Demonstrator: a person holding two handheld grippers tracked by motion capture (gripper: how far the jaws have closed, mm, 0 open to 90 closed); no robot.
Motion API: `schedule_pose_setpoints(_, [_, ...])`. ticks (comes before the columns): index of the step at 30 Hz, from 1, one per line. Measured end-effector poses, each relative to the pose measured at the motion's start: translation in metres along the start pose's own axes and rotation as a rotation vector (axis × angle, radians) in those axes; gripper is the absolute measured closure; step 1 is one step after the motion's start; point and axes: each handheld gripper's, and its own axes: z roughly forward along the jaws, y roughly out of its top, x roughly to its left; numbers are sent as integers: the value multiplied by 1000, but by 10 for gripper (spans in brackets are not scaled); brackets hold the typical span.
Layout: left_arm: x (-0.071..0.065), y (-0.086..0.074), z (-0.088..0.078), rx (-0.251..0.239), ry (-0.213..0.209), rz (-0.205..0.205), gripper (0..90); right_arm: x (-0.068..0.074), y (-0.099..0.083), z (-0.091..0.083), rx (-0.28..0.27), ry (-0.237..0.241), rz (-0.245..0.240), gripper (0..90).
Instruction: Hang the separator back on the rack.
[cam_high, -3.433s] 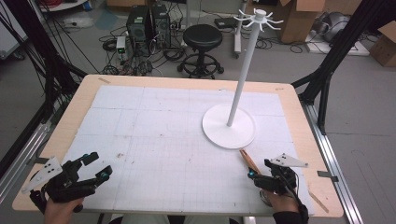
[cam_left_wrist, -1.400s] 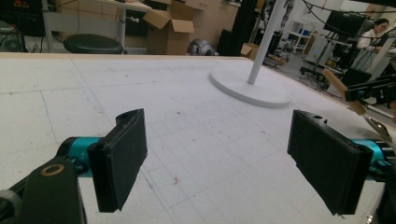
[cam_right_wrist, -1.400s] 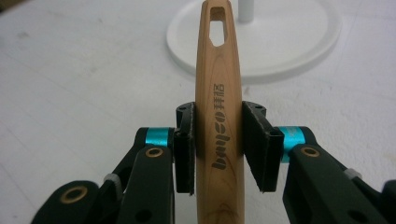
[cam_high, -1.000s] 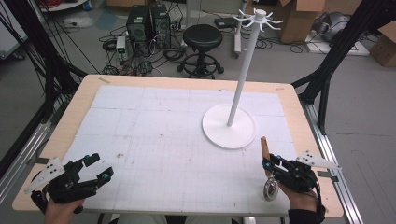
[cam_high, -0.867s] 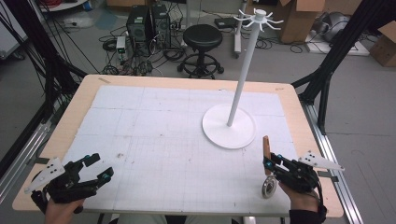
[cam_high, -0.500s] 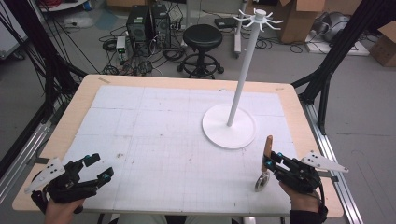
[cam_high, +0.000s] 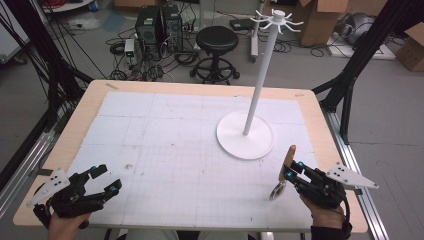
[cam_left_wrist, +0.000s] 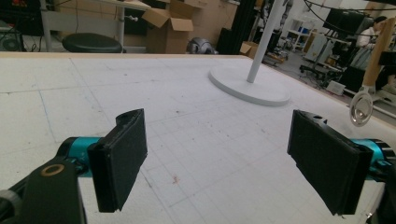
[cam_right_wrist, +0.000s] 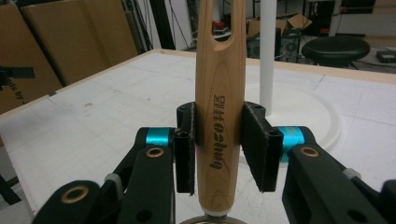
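Right gripper (cam_high: 290, 176) clamped on wooden-handled utensil (cam_right_wrist: 219, 116) — keep it upright, slot over a stand (cam_high: 260, 75) hook; left gripper (cam_high: 107, 182) released — idle

Even, bright overhead light falls on the white desk (cam_high: 165, 145), with only faint shadows under the tongs. Pictures are soft and grainy; the background beyond the tongs blurs slightly.

White hook stand (cam_high: 245, 140) on table (cam_high: 90, 102); black stool (cam_high: 216, 41) beyond.
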Motion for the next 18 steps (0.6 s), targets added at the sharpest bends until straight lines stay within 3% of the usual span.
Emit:
schedule_pose_setpoints(6, [-1, 1, 0, 1, -3, 8, 202, 9, 5, 6, 4, 65, -26, 668])
schedule_pose_setpoints(10, [-4, 5, 0, -4, -24, 18, 204, 19, 9, 16, 13, 136, -41, 668])
schedule_pose_setpoints(11, [-7, 9, 1, -13, -53, 14, 205, 24, 11, 22, 14, 178, -45, 668])
schedule_pose_setpoints(12, [-7, 9, 1, -13, -53, 14, 208, 24, 11, 22, 14, 178, -45, 668])
schedule_pose_setpoints(13, [-9, 12, 2, -19, -72, 15, 212, 30, 13, 29, 12, 221, -50, 668])
schedule_pose_setpoints(14, [-14, 19, 4, -27, -120, 11, 215, 33, 13, 32, 12, 246, -51, 668])
schedule_pose_setpoints(15, [-14, 19, 4, -27, -120, 11, 221, 33, 13, 32, 12, 246, -51, 668])
schedule_pose_setpoints(16, [-16, 22, 6, -31, -149, 11, 227, 39, 15, 39, 6, 294, -54, 668])
schedule_pose_setpoints(17, [-20, 26, 7, -39, -178, 9, 227, 39, 15, 39, 6, 294, -54, 668])
schedule_pose_setpoints(18, [-24, 31, 9, -42, -210, 15, 232, 47, 17, 47, 6, 353, -57, 668])
